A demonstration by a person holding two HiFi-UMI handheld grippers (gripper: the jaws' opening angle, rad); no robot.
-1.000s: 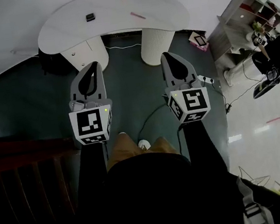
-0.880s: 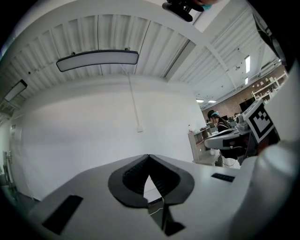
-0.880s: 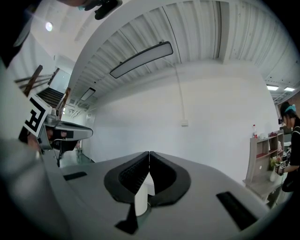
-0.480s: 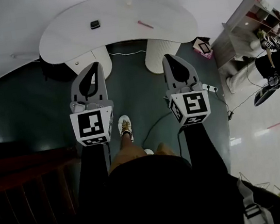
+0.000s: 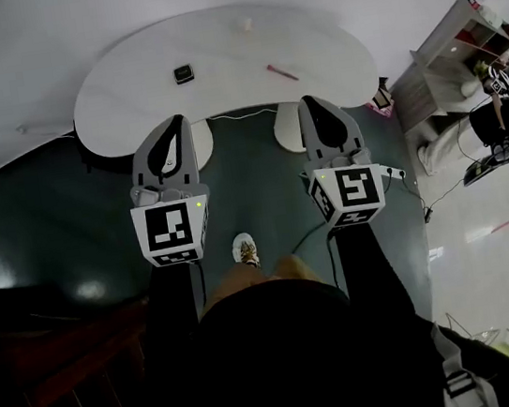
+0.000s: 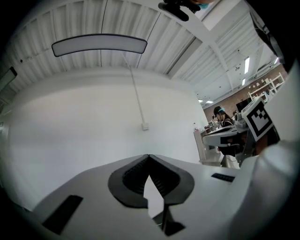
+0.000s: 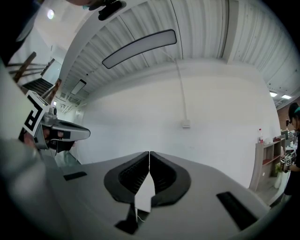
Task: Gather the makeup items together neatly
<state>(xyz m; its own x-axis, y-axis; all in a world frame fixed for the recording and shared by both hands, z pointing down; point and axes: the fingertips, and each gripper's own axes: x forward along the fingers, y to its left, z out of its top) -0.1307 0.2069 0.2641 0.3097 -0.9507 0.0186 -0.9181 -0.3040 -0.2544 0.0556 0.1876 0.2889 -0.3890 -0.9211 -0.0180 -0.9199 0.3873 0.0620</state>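
The left gripper [image 5: 177, 120] and right gripper [image 5: 307, 101] hold their jaws together, empty, at the desk's [image 5: 124, 89] near edge. The dark compact [image 5: 183, 74] lies ahead of the left, the slanted pink stick [image 5: 281, 72] ahead of the right.

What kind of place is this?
Probably an open office or lab. A curved white table stands on a dark floor, a shelf unit is at the right, and a person sits beside it.
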